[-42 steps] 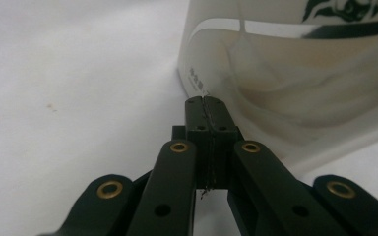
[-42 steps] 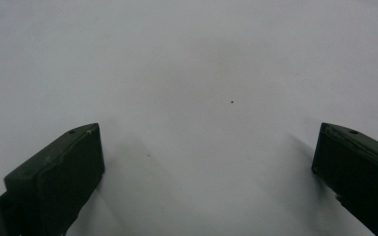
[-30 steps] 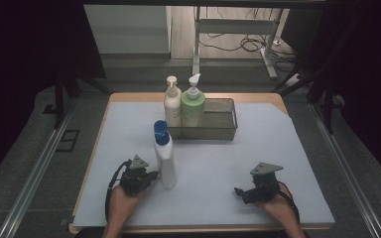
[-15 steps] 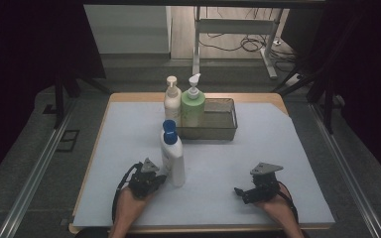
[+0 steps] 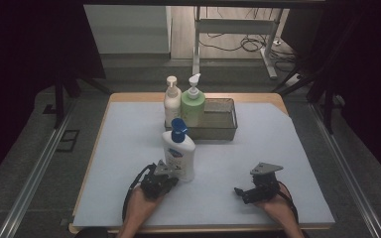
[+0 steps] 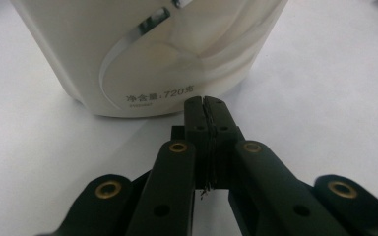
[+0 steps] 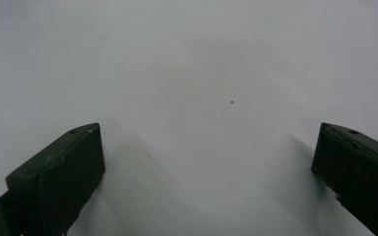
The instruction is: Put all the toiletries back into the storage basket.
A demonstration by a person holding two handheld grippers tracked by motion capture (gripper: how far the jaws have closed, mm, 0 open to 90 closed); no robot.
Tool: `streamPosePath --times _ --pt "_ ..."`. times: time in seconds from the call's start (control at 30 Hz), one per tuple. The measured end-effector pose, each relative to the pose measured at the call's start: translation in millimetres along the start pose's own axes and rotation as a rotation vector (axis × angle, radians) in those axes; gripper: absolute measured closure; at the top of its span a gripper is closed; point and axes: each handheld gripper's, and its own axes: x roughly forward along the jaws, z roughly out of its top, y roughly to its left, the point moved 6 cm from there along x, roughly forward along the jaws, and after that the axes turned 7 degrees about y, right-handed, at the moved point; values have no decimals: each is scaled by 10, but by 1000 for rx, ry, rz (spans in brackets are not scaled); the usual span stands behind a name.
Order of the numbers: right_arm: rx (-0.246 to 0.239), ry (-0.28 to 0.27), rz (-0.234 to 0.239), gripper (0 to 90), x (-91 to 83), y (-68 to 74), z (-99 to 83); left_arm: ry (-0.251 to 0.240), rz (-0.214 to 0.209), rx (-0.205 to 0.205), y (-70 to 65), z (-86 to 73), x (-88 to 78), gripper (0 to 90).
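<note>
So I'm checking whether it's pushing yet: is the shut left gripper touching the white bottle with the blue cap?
Cannot tell. In the left gripper view the left gripper, jaws shut, ends right at the white bottle base; neither contact nor gap shows plainly.

Bottle stood upright on table, mid-left. Behind it sat tray; one pump bottle in tray's left end, another just left of it.
</note>
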Motion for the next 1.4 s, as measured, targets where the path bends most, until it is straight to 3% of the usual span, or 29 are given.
streamPosePath --times 0.07,0.17,0.33,0.63,0.9,1.03,1.17,1.4 --pt "0 0 1 0 0 0 0 3 -2 1 -5 -4 -7 861" --pt "1 1 1 0 -1 -1 1 13 27 22 -9 -16 -27 821" --pt "7 6 1 0 -5 -4 5 3 47 17 -11 -55 -89 724" --pt "23 28 -10 0 -33 20 2 -4 85 -4 14 -146 -178 442" --pt "32 -4 29 0 -124 31 44 0 137 -56 122 -288 -265 178" --pt "13 -26 46 0 -172 80 103 -1 151 -69 170 -342 -309 140" --pt "-5 -42 41 0 -216 120 170 33 177 -71 218 -456 -308 128" --pt "-39 -51 64 0 -259 228 295 14 185 -105 273 -529 -343 122"
